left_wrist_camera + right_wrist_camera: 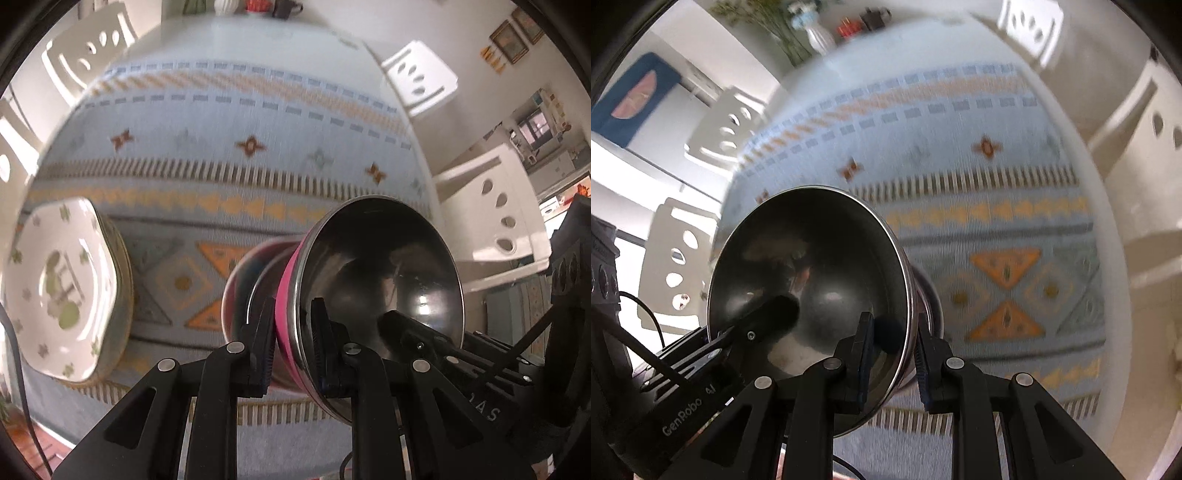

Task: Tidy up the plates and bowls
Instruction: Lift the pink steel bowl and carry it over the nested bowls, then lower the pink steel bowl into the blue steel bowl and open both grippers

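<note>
My left gripper (293, 343) is shut on the rim of a steel bowl with a pink outer wall (384, 280), held tilted above the table. The other gripper's fingers (417, 332) reach into the same bowl from the right. A second bowl (240, 288) sits behind it. In the right wrist view my right gripper (894, 354) is shut on the steel bowl's rim (809, 280), and the left gripper's finger (772, 314) lies inside it. A white square plate with green flowers (62, 288) rests on other plates at the left.
A pale blue patterned tablecloth (229, 177) covers the table. White chairs (417, 77) stand around it. A vase (820, 37) and small items stand at the far edge.
</note>
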Demonstrator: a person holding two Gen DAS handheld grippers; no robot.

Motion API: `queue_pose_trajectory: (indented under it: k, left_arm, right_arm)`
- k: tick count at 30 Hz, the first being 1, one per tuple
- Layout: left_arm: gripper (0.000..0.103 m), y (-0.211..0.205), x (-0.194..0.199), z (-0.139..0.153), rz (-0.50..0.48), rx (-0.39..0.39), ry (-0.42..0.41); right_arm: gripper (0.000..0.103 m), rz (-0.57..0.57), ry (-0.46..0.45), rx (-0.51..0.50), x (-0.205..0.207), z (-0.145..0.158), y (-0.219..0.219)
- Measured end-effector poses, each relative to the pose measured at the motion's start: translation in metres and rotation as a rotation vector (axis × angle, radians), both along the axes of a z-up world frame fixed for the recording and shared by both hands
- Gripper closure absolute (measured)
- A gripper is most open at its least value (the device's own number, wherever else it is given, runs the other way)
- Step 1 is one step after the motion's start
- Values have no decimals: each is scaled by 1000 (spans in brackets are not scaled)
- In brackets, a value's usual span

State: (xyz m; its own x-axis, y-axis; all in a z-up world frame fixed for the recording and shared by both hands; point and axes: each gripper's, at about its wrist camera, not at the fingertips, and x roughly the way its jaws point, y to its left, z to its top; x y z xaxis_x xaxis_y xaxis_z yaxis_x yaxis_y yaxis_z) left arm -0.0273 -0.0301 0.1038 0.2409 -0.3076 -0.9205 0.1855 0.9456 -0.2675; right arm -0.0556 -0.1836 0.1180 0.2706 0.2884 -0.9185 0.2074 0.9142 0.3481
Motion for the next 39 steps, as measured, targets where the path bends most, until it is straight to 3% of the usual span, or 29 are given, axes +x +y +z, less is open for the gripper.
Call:
queue_pose_trajectory:
  k: [6,12,20,28,31,32,33,34,35,36,37,39]
  left_arm:
    - [88,0,-7,-13,-30,15,30]
    - [75,10,-7,-13,-26,43,38]
    - [75,34,-2,-11,25,47,20]
    - [75,39,-3,-10,35,13,23]
    - [75,44,-9,2,16,-35,-23]
    - [74,47,-12,9,2,-84,-45]
    - [65,49,-14,12,-6,-116,-54]
    - [44,50,-15,15,-7,-142,-60]
    - [32,52,-16,16,1,-157,-68]
    - [25,54,-17,17,19,-166,-89]
    - [25,54,-17,17,24,-167,-103]
    - [25,52,-13,8,26,-172,-76]
  right_arm:
    - [83,-33,51,29,-8,-19,-3]
    - [83,-56,42,30,-8,-16,-4]
    - [83,-54,60,27,-9,-20,-1]
    - [83,-51,76,46,-7,-19,-4]
    - [83,-25,7,19,-8,-4,-5]
    - [83,-5,-34,18,-9,4,-6]
    - [82,11,-62,17,-10,9,-6]
    - [79,32,-97,16,-12,16,-6]
    - [66,50,-122,15,-13,20,-7]
    - [54,62,-142,16,-14,23,-8]
    - [35,59,-157,20,-16,23,-11]
    - [31,42,-173,40,-18,17,-17]
